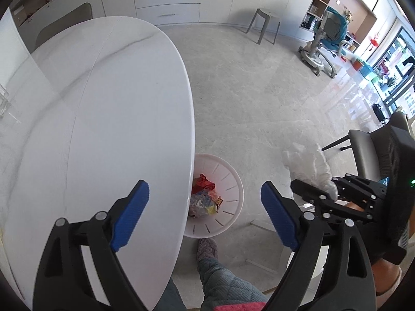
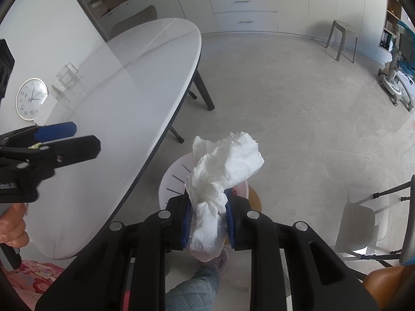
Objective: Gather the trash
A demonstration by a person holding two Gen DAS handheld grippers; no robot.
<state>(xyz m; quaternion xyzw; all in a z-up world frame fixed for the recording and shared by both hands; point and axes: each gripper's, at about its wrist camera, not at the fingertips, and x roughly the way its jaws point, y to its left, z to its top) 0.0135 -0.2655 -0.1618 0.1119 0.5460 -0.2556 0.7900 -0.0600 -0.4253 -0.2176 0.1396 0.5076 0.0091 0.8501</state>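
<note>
A white slotted trash bin (image 1: 228, 181) stands on the floor by the table's edge, holding red, yellow and pale wrappers (image 1: 205, 197). My left gripper (image 1: 205, 215) hangs open above it, blue pads wide apart, nothing between them. My right gripper (image 2: 208, 215) is shut on a crumpled white tissue (image 2: 223, 168), held over the bin (image 2: 176, 178), which the tissue mostly hides. In the left wrist view the right gripper (image 1: 334, 194) and its tissue (image 1: 308, 165) are to the right of the bin. The left gripper (image 2: 64, 140) shows at the left edge of the right wrist view, over the table.
A white oval marble table (image 1: 103, 119) fills the left side, with a clock (image 2: 31, 98) and a clear holder (image 2: 66, 79) on it. A person's slippered foot (image 1: 207, 248) is just before the bin. Chairs (image 2: 363, 223) stand at right, a grey stool (image 1: 264, 24) far back.
</note>
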